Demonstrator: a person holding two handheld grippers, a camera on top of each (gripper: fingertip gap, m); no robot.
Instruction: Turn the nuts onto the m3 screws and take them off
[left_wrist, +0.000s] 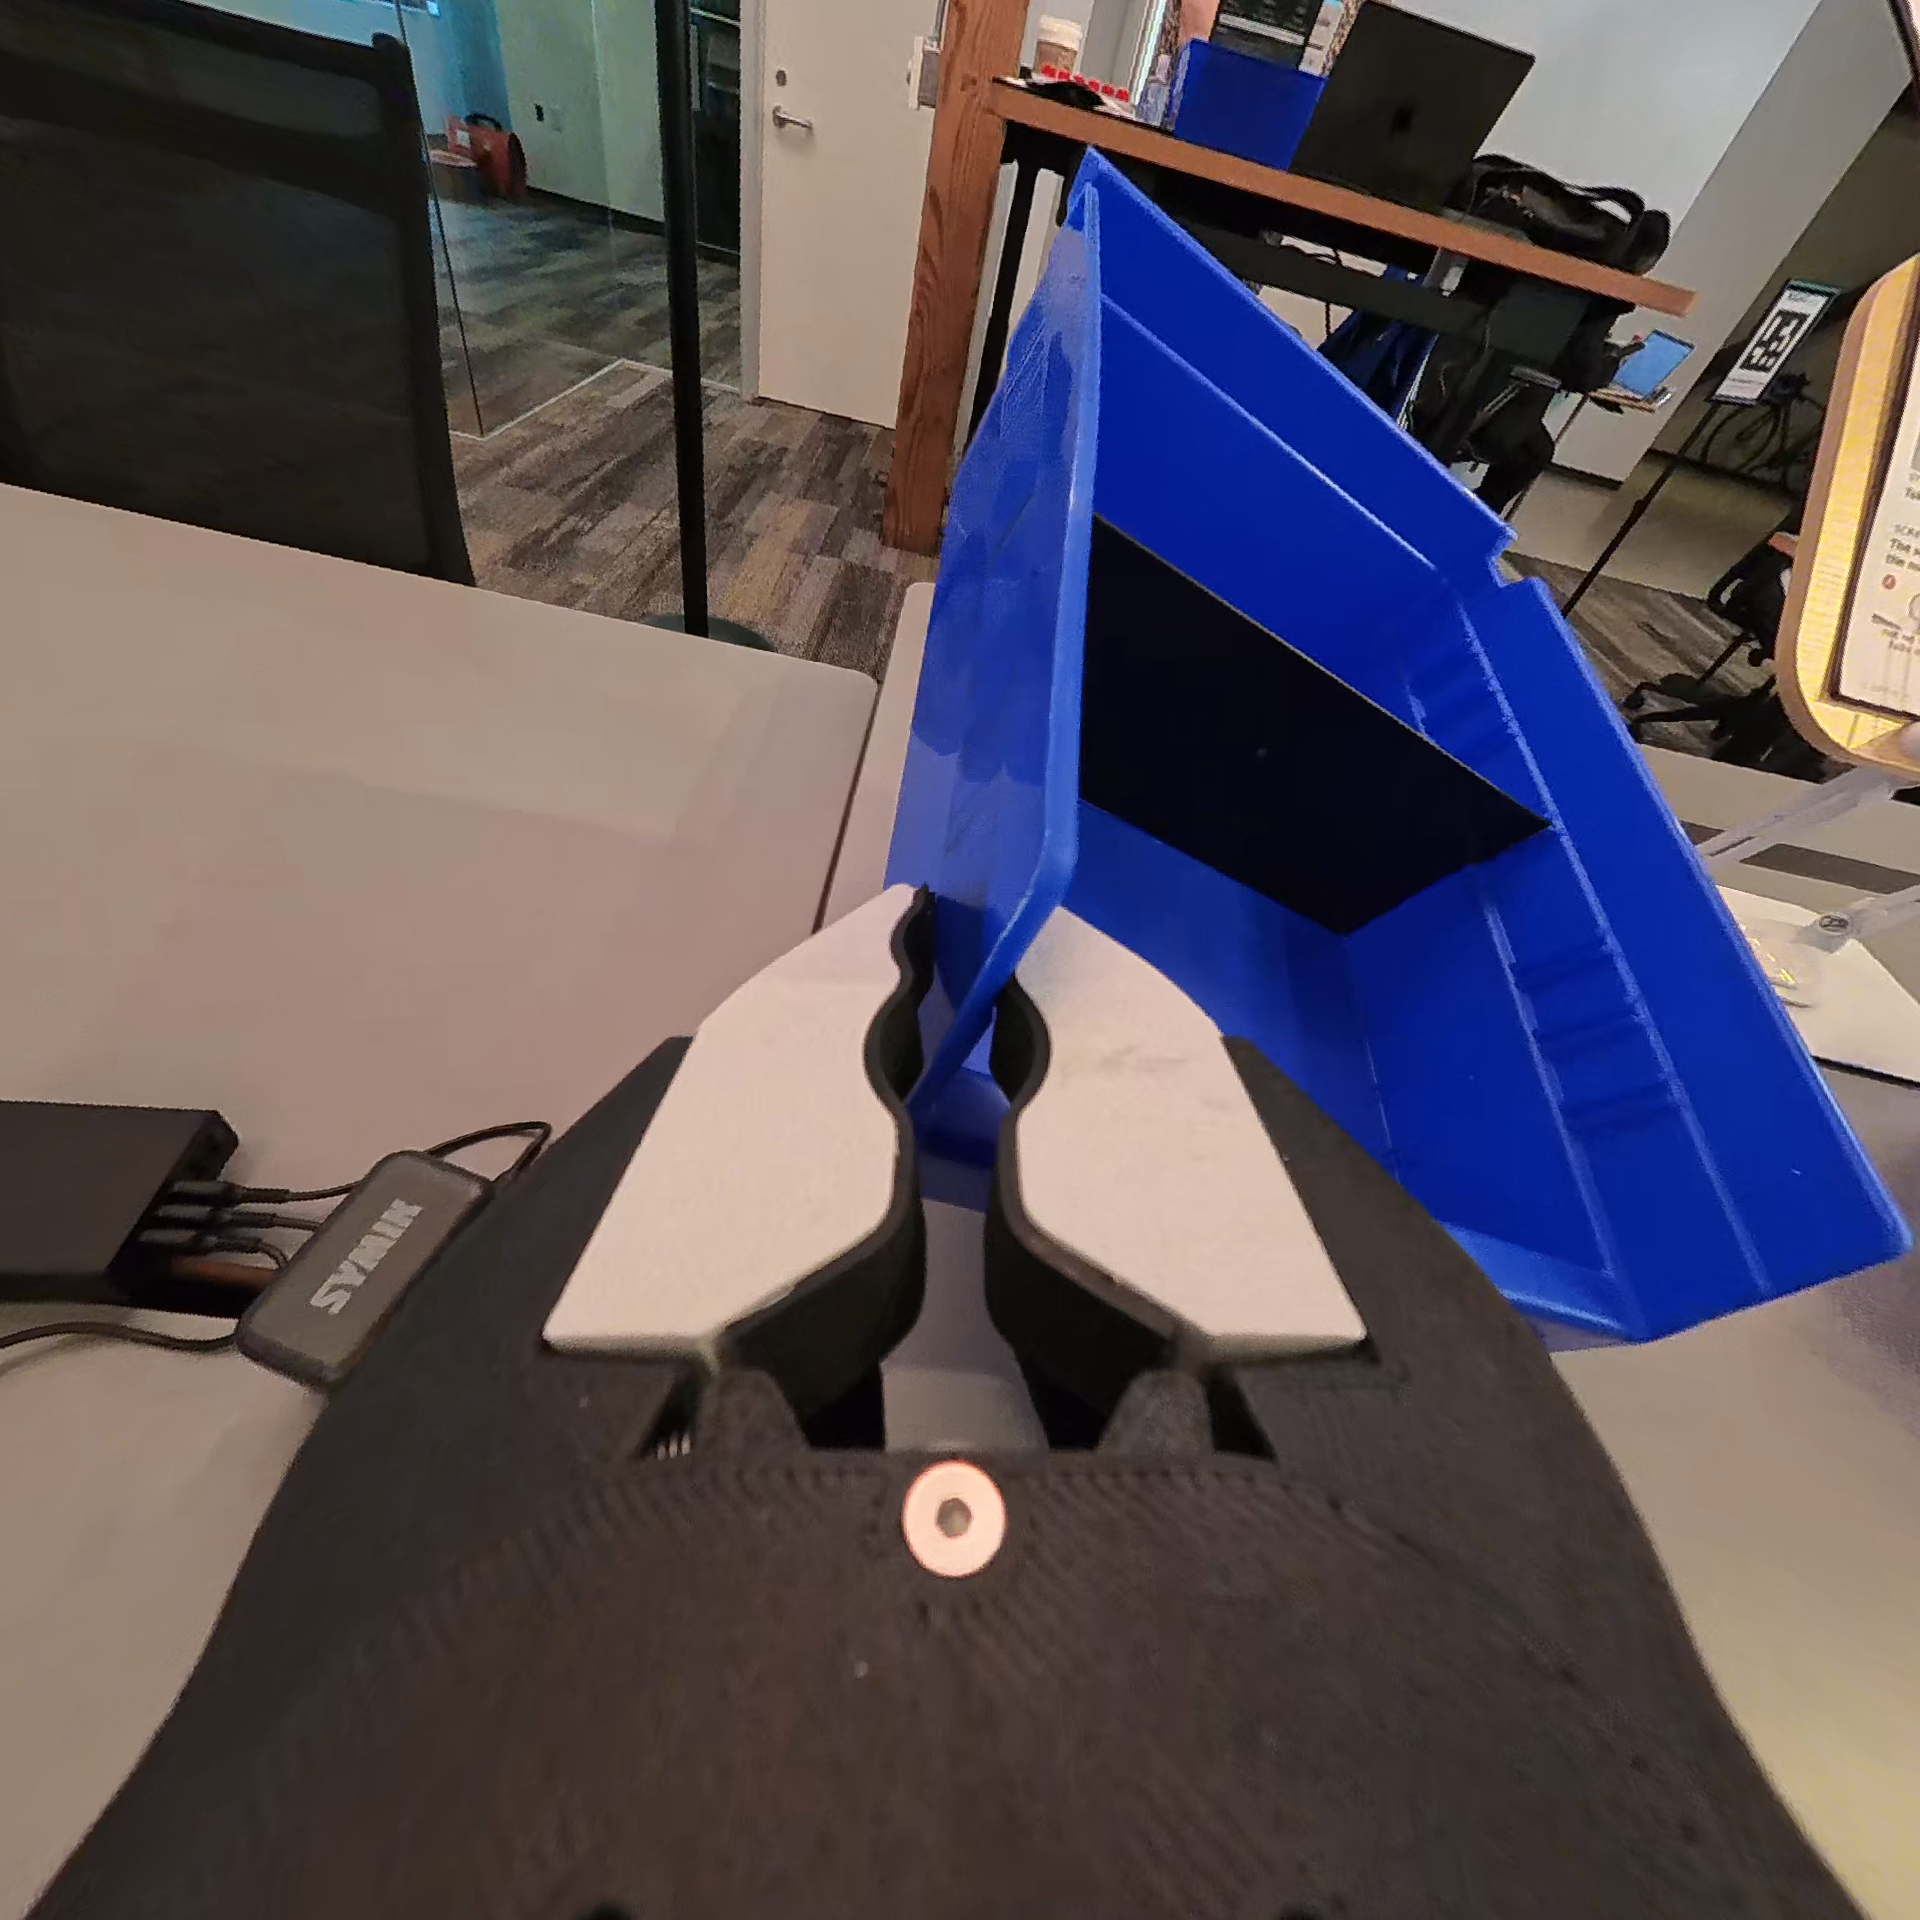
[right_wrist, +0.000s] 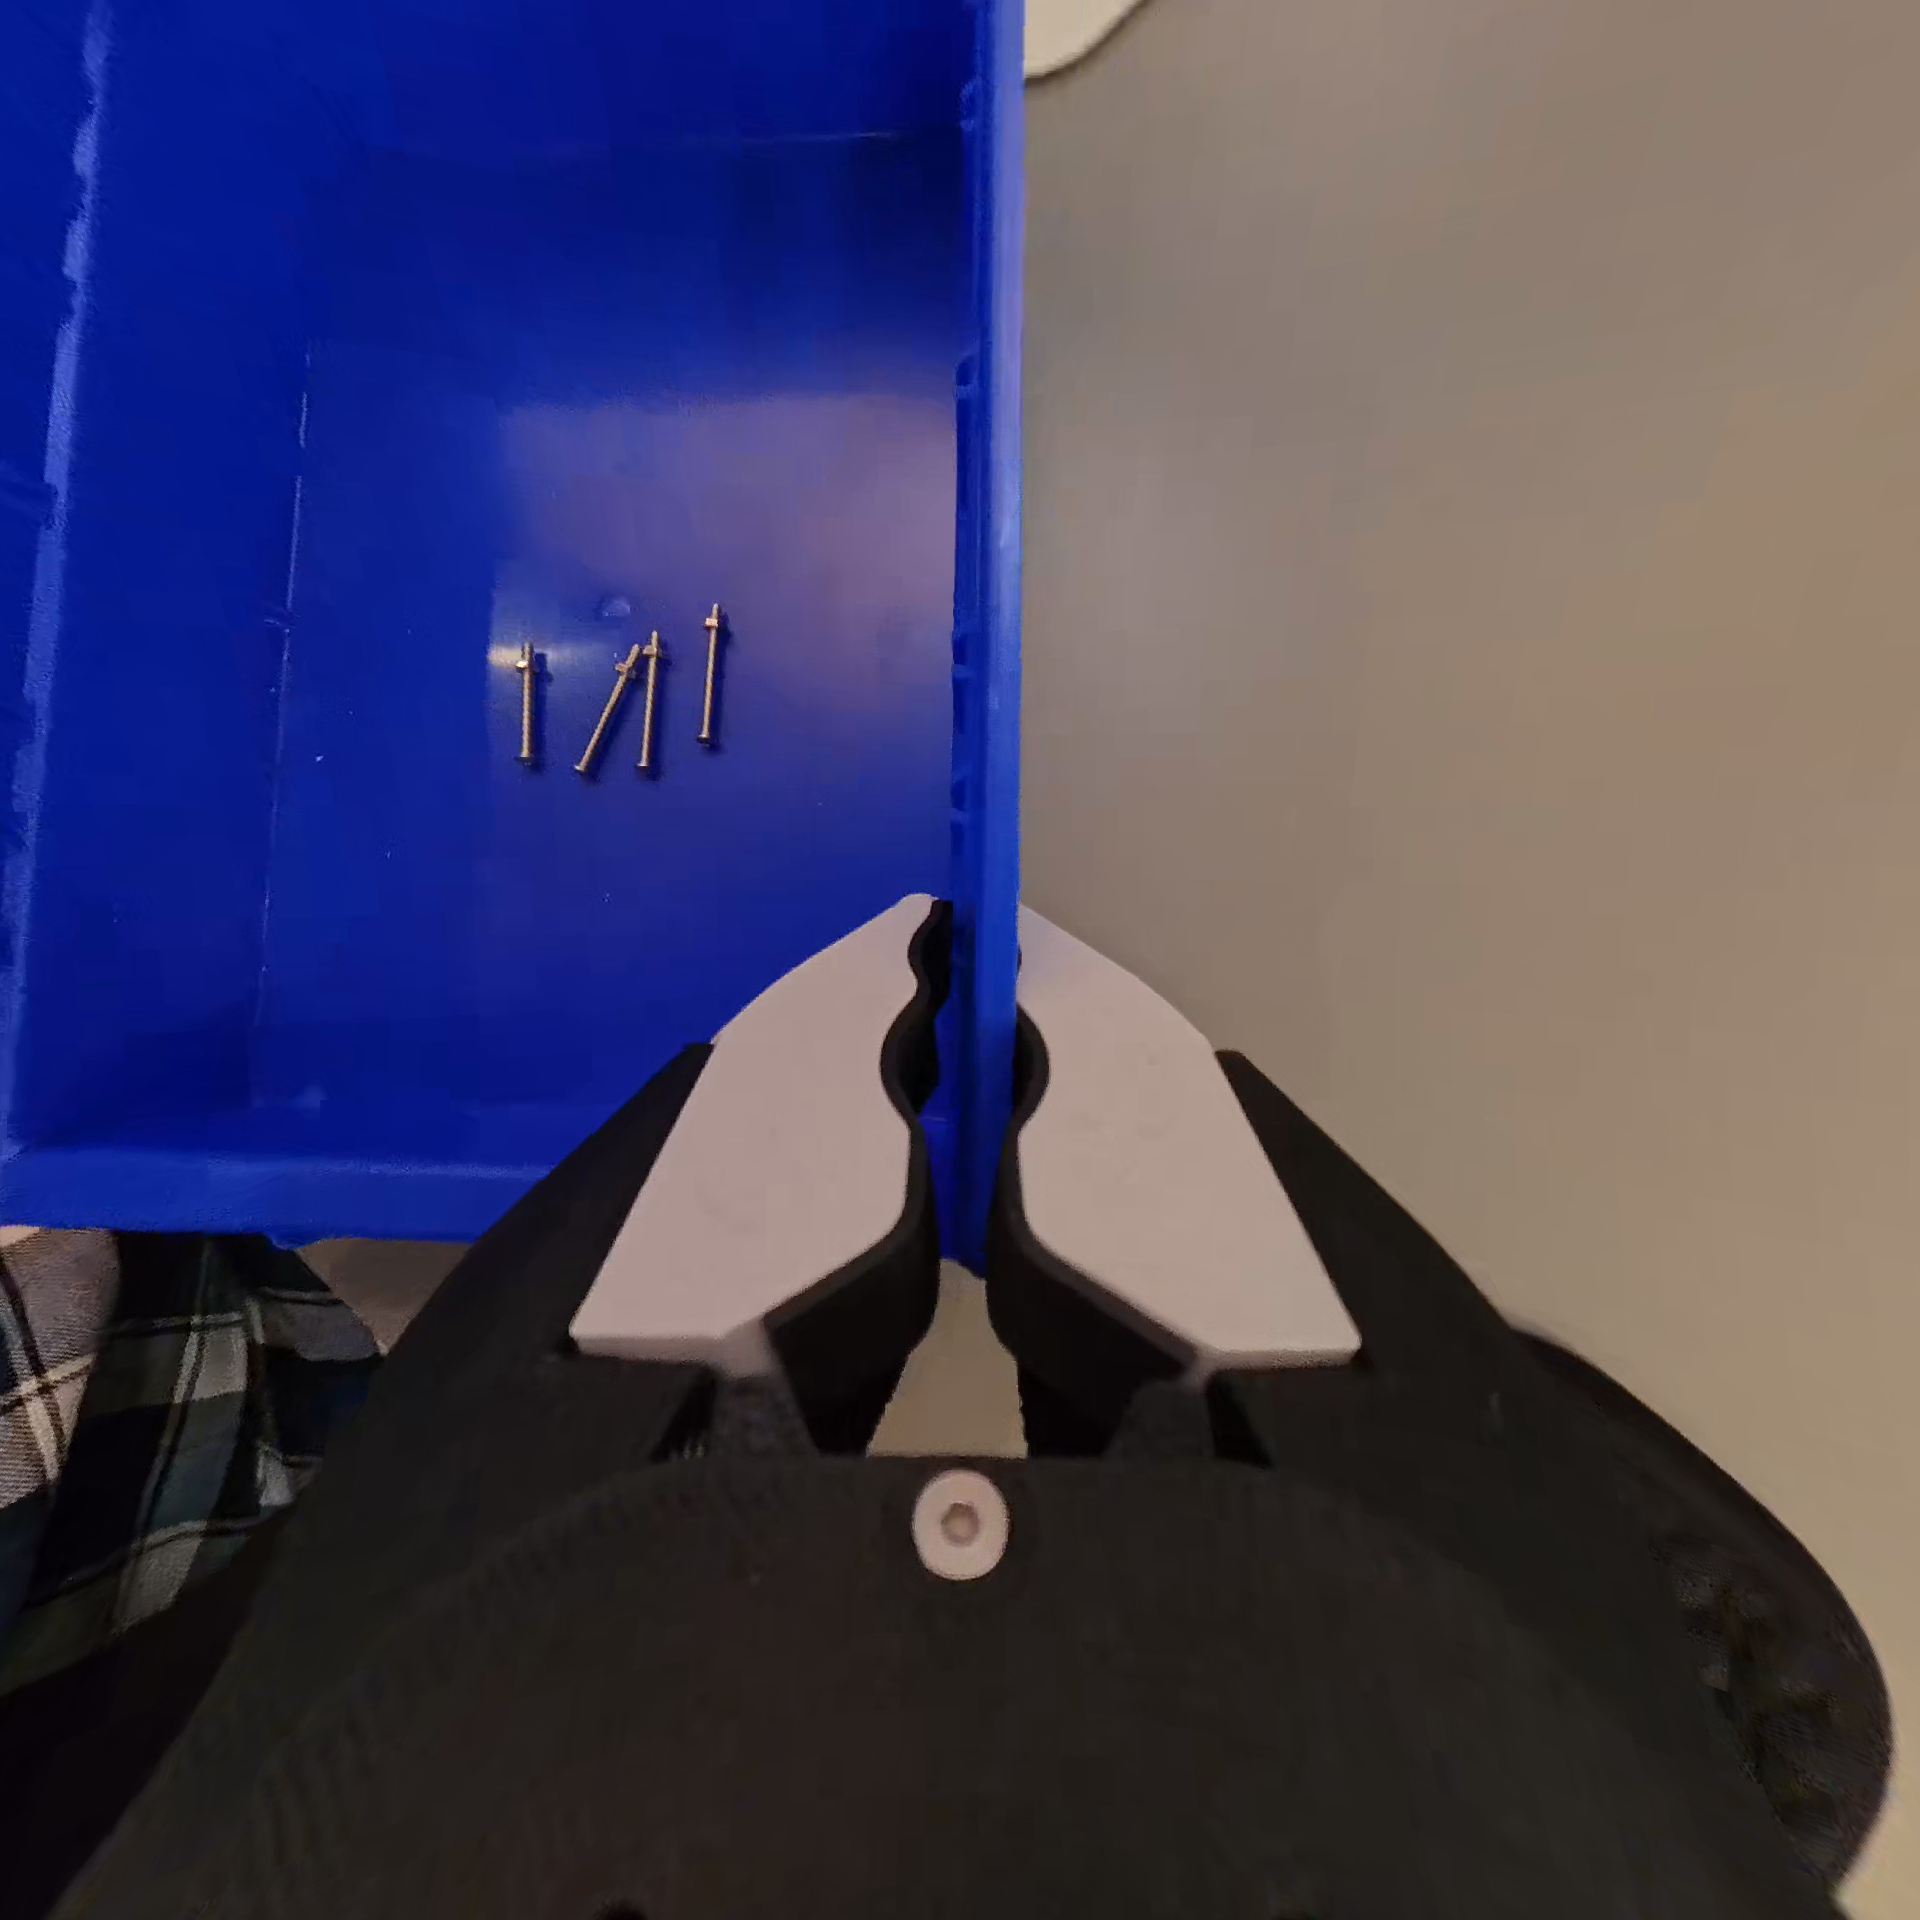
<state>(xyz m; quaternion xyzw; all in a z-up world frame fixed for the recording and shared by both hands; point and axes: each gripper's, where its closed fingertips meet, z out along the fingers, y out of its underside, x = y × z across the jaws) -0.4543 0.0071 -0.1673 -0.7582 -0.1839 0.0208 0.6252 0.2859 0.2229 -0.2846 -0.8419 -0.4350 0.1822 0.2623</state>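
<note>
Blue plastic bin (left_wrist: 1299, 540) held by both grippers, each clamped on a side wall. Left gripper (left_wrist: 961, 997): jaws nearly shut, the black pads pressing either face of the thin wall at its curved near corner; the bin appears tilted and raised off the grey table (left_wrist: 364, 779), its far end higher, though contact underneath cannot be told. A black divider (left_wrist: 1278, 727) crosses the bin's interior. Right gripper (right_wrist: 977, 997): jaws likewise nearly shut, pinching the opposite wall (right_wrist: 992, 623) near the bin's near end, one finger inside and one outside. Four small screws (right_wrist: 623, 696) lie loose on the bin floor, well apart from the fingers and close to one another. Beside the left gripper on the table: a dark hub (left_wrist: 353, 1268) with cables and a black box (left_wrist: 94, 1184). A plaid sleeve (right_wrist: 135, 1455) shows below the bin in the right wrist view. Judged state: a two-handed hold on the bin, both grips narrow and near a corner, so the walls may flex or slip if the bin is tipped further.
</note>
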